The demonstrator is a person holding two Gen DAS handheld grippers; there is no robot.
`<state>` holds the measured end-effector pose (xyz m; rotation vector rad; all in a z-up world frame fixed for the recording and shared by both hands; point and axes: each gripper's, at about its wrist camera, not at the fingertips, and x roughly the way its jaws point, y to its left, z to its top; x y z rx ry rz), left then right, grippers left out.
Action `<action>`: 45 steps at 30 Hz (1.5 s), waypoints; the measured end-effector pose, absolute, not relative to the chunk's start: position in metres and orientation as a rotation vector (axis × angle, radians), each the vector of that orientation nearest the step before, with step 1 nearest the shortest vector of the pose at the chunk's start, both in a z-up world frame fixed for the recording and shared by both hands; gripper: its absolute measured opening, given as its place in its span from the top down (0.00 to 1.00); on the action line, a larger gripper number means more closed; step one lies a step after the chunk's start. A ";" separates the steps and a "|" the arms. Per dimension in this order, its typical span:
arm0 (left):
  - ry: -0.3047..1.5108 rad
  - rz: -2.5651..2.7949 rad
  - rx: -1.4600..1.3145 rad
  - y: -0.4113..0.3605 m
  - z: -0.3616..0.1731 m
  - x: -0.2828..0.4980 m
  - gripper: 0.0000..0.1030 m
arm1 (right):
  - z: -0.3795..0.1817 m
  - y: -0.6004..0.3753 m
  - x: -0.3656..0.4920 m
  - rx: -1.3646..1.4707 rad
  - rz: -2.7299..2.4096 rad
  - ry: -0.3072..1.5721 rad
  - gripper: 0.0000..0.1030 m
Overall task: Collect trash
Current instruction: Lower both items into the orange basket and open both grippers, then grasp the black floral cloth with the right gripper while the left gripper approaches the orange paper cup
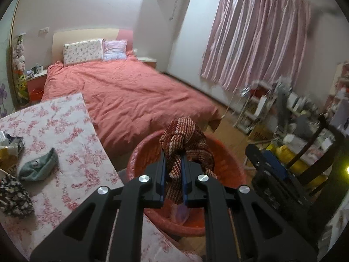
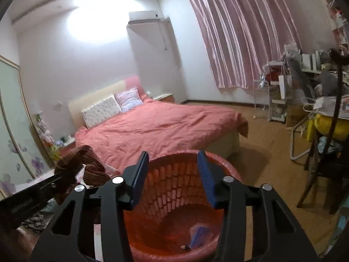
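Observation:
My left gripper (image 1: 173, 152) is shut on a red-and-white striped knitted cloth (image 1: 185, 139) and holds it over the red plastic basket (image 1: 141, 152). In the right wrist view the same cloth (image 2: 87, 163) hangs at the left, gripped by the left gripper beside the basket (image 2: 174, 174). My right gripper (image 2: 173, 155) is open and empty, right above the basket's opening. A blue wrapper (image 2: 200, 233) and a small scrap lie on the basket's bottom.
A floral-covered surface (image 1: 72, 131) at the left holds a grey-green sock (image 1: 39, 166), a dark patterned cloth (image 1: 13, 196) and crumpled wrappers (image 1: 11, 146). A pink bed (image 1: 130, 91) lies behind. A dark wooden chair (image 1: 305, 163) and cluttered shelves (image 1: 272, 109) stand at the right.

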<state>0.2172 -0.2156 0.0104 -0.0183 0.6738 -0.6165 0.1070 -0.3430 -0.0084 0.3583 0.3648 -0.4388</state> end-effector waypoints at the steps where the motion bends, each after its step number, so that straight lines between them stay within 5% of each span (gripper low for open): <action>1: 0.714 -0.625 -0.038 -0.218 0.003 0.223 0.87 | -0.012 -0.348 0.107 0.386 -0.421 0.375 0.58; 4: 0.756 -0.624 -0.010 -0.226 -0.014 0.232 0.81 | -0.015 -0.352 0.091 0.379 -0.439 0.364 0.57; 9: 0.814 -0.599 -0.013 -0.225 -0.033 0.242 0.54 | -0.014 -0.359 0.073 0.384 -0.475 0.383 0.54; 19: 0.718 -0.473 -0.023 -0.124 0.008 0.205 0.37 | 0.008 -0.323 0.086 0.318 -0.374 0.403 0.54; 34: 0.685 -0.065 -0.108 0.098 0.013 0.167 0.33 | 0.016 -0.142 0.129 0.187 0.124 0.559 0.54; 45: 0.688 -0.021 -0.174 0.151 0.010 0.151 0.33 | -0.008 -0.069 0.165 0.163 0.239 0.686 0.54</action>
